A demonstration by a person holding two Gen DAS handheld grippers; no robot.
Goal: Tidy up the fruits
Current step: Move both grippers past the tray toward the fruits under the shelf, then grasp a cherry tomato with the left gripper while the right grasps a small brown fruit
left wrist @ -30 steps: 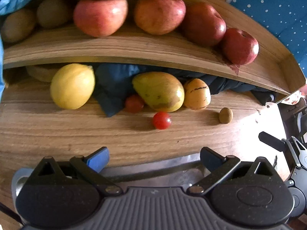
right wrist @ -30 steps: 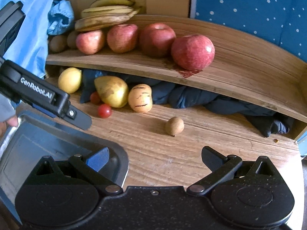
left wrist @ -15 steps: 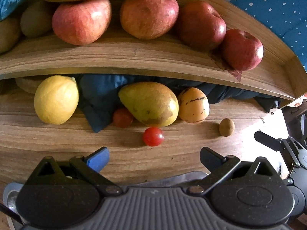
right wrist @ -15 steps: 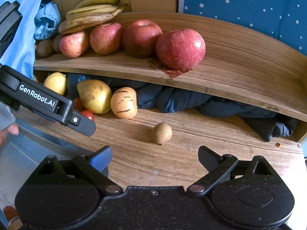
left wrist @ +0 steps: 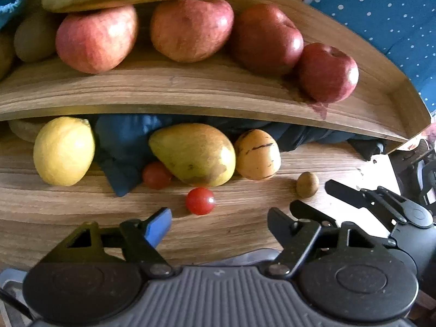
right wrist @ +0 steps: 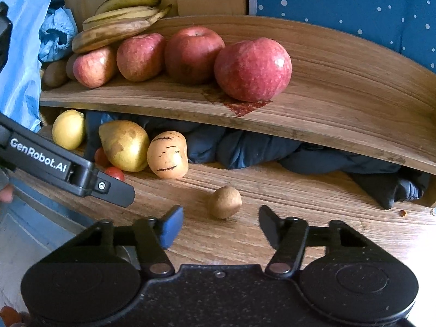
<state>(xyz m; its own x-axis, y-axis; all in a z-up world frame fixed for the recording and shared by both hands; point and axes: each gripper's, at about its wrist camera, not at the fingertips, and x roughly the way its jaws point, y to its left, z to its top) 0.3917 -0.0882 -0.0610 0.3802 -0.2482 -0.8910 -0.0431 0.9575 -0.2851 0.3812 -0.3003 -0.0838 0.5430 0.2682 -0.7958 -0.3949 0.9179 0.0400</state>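
Closer in on the fruit than a second ago, with both sets of jaws narrowed from full spread and closing now, nothing between either pair. Left gripper (left wrist: 218, 218) aimed at the cherry tomato (left wrist: 200, 201), lying on the counter (left wrist: 68, 218) just at 12 o'clock of the gap, not yet touched. Right gripper (right wrist: 220, 224) lined up on the small brown fruit (right wrist: 224, 202), likewise just ahead of the tips and free.

Tomato likely light, smooth-skinned and easily burst: best taken across its middle with a gentle squeeze, and prone to rolling if nudged. Brown fruit probably firmer and drier, a surer hold at its widest part.

Behind, at 11 o'clock of the tomato, a second tomato (left wrist: 156, 175) against a mango (left wrist: 194, 154), with a striped yellow fruit (left wrist: 257, 154) touching the mango's right side and a lemon (left wrist: 64, 151) off at 10 o'clock.

Wood-grain counter, smooth and level. Curved wooden shelf (left wrist: 163, 90) above, carrying four red apples and bananas (right wrist: 120, 19). Dark blue cloth (right wrist: 245, 147) bunched beneath the shelf; dotted blue wall beyond.
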